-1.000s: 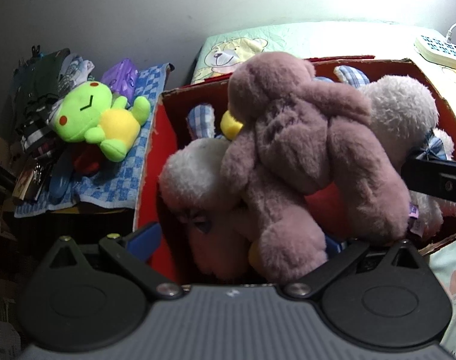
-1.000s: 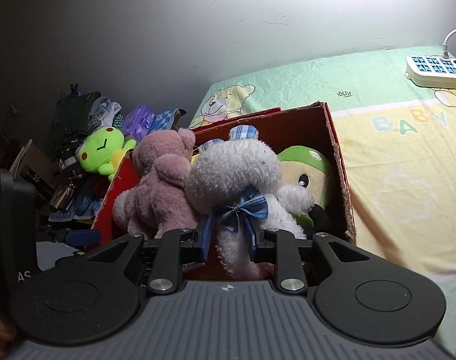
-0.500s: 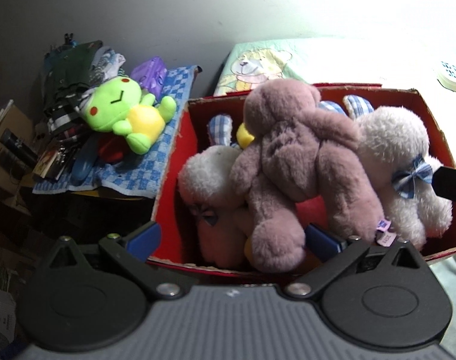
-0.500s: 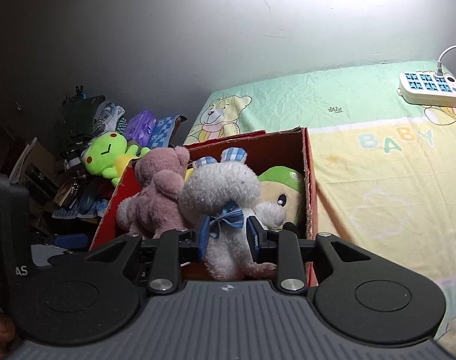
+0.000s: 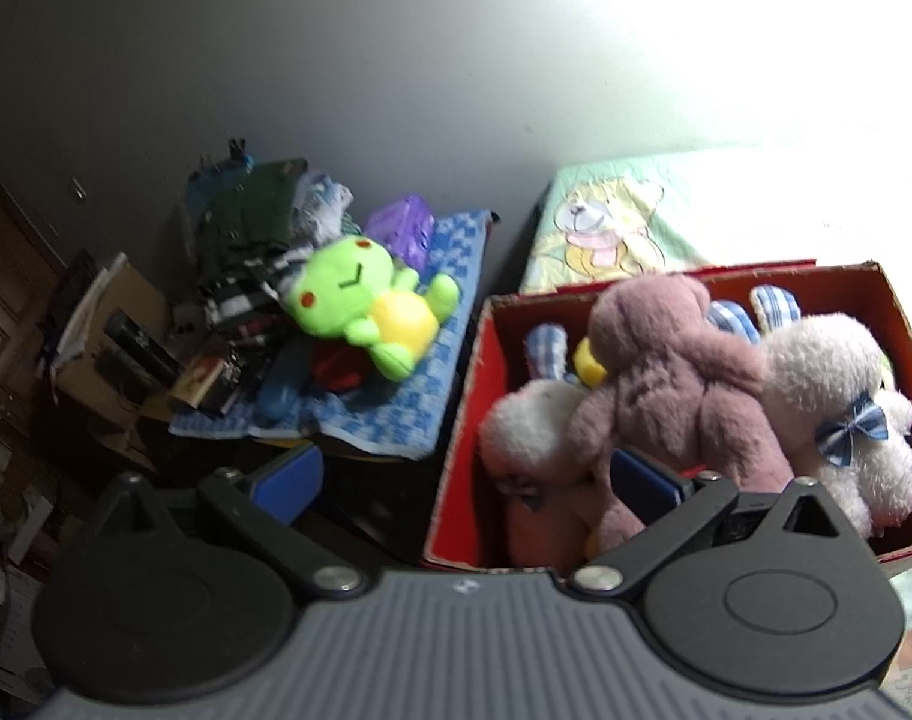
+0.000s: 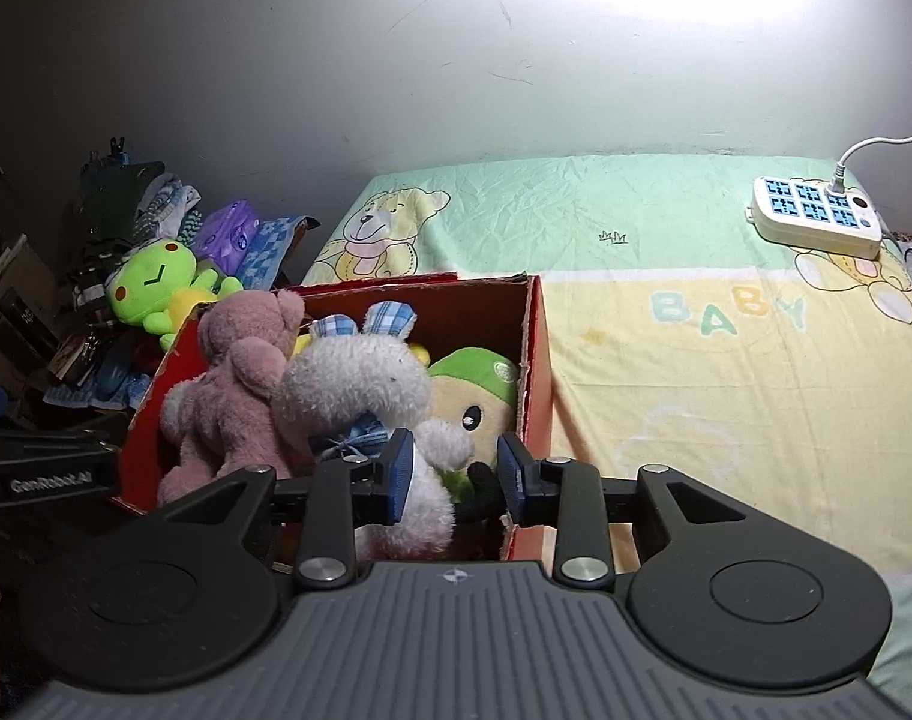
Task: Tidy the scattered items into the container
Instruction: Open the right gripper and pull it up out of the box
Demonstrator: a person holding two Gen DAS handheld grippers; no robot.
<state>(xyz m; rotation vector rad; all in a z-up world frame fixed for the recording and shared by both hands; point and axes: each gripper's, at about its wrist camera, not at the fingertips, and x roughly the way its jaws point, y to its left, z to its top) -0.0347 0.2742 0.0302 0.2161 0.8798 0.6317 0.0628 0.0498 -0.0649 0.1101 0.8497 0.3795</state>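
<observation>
Bedding, socket strip and side clutter

A white power strip (image 6: 816, 216) with a plugged-in cable is seen near the wall on a bear-printed sheet (image 6: 696, 360); a blue checked cloth (image 5: 396, 414), a purple packet (image 5: 399, 231) and stacked dark clothing (image 5: 246, 228) are seen left of the bed.

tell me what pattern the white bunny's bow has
Blue and white plaid bow on the white bunny, clearest in the left wrist view.
</observation>
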